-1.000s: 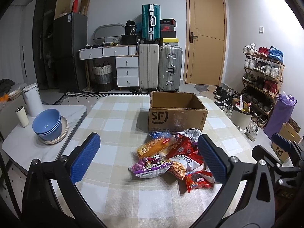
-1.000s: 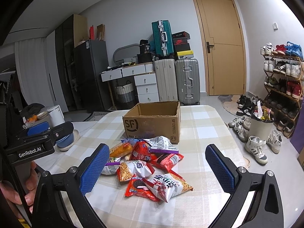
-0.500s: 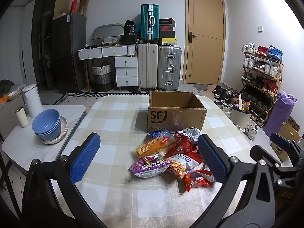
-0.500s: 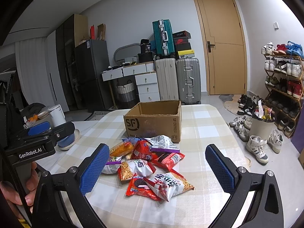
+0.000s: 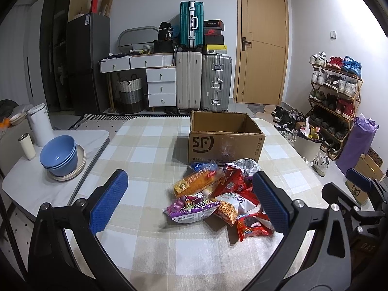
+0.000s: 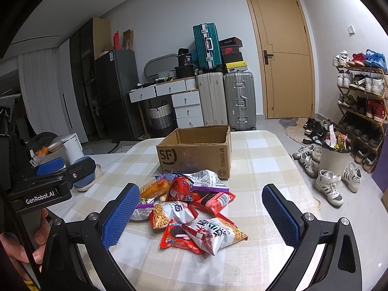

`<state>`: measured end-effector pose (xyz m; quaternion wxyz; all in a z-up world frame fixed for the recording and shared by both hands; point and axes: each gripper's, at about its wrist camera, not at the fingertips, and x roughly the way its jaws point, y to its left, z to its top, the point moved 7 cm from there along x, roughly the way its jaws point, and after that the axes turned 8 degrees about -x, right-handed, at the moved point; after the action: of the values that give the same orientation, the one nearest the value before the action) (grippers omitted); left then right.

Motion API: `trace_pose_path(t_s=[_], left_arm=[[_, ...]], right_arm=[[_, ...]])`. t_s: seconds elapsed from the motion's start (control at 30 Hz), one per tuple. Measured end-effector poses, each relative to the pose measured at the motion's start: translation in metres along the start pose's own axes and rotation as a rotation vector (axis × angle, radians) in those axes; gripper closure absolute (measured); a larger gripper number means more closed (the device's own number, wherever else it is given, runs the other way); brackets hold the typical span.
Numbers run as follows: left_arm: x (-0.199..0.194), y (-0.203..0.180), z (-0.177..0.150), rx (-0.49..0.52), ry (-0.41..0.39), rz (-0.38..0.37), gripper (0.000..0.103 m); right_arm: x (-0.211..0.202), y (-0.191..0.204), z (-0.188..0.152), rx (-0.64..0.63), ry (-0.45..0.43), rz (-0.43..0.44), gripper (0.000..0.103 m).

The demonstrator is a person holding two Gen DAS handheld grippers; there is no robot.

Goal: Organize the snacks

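Observation:
A pile of snack packets (image 5: 218,194) lies on the checked tablecloth, with an orange packet (image 5: 197,181), a purple packet (image 5: 191,208) and a red Oreo packet (image 5: 252,223). Behind it stands an open, empty SF cardboard box (image 5: 225,140). My left gripper (image 5: 188,198) is open and empty, above the near side of the pile. In the right wrist view the pile (image 6: 191,206) and box (image 6: 196,152) show too. My right gripper (image 6: 201,215) is open and empty, just in front of the pile.
A side table (image 5: 29,177) on the left holds stacked blue bowls (image 5: 59,155), a white kettle (image 5: 40,123) and a cup. Suitcases, drawers and a fridge stand behind. A shoe rack (image 5: 337,92) and bin stand on the right. The checked table (image 5: 150,150) runs to the box.
Both grippers have moved slightly closer to the snack pile. Nothing on the table has moved.

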<state>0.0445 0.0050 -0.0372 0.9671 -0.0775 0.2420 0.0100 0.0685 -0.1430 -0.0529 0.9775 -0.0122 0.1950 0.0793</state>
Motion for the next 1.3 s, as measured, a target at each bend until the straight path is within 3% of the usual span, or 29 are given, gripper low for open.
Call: trace_pose_path(t_s=[0.47,0.8,0.9,1.07,1.3], left_arm=[[0.016,-0.001,-0.008,0.011,0.029,-0.013,0.001],[0.064,0.028,-0.027,-0.014,0.102,0.023,0.001],[0.086,0.045,-0.037,-0.027,0.144,0.034,0.001],[0.13,0.067,-0.065,-0.086,0.284,-0.016,0.001],[0.177,0.05,-0.087,-0.085,0.415,-0.123,0.001]], right_arm=[[0.007,-0.003,-0.007,0.014,0.016,0.009,0.0],[0.033,-0.015,-0.025,0.016,0.038,-0.003,0.0],[0.049,-0.017,-0.034,0.019,0.072,0.013,0.0],[0.075,-0.022,-0.048,0.053,0.122,0.096,0.0],[0.095,-0.027,-0.058,0.098,0.162,0.155,0.0]])
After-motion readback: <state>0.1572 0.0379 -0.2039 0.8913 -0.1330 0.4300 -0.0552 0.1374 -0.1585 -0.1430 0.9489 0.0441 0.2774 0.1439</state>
